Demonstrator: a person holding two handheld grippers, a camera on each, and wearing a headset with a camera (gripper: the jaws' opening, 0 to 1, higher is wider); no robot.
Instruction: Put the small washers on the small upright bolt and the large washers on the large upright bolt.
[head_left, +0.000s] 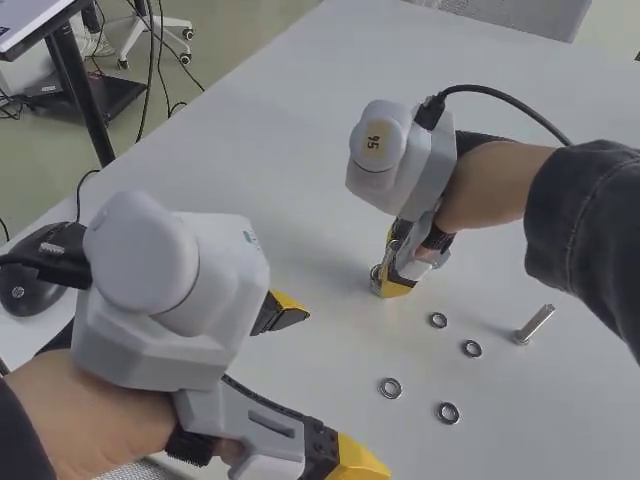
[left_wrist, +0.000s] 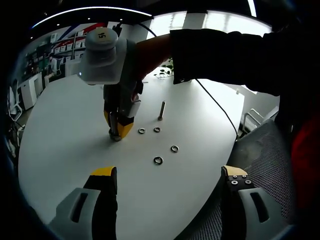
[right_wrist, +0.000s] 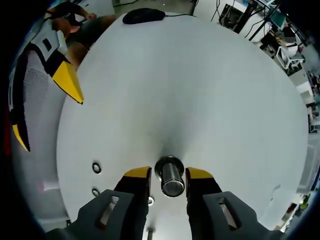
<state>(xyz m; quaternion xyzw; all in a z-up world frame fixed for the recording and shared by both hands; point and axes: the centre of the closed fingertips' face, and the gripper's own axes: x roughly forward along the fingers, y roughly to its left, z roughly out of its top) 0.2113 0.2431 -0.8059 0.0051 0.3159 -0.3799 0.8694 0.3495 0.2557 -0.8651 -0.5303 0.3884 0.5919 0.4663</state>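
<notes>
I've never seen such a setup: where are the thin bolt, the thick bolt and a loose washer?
thin bolt (head_left: 534, 324), head view, mid shaft.
thick bolt (right_wrist: 172, 181), right gripper view, its top end.
washer (head_left: 382, 388), head view, left of its ring.

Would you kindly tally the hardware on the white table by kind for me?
washers: 4
large bolt: 1
small bolt: 1
Total: 6
</notes>
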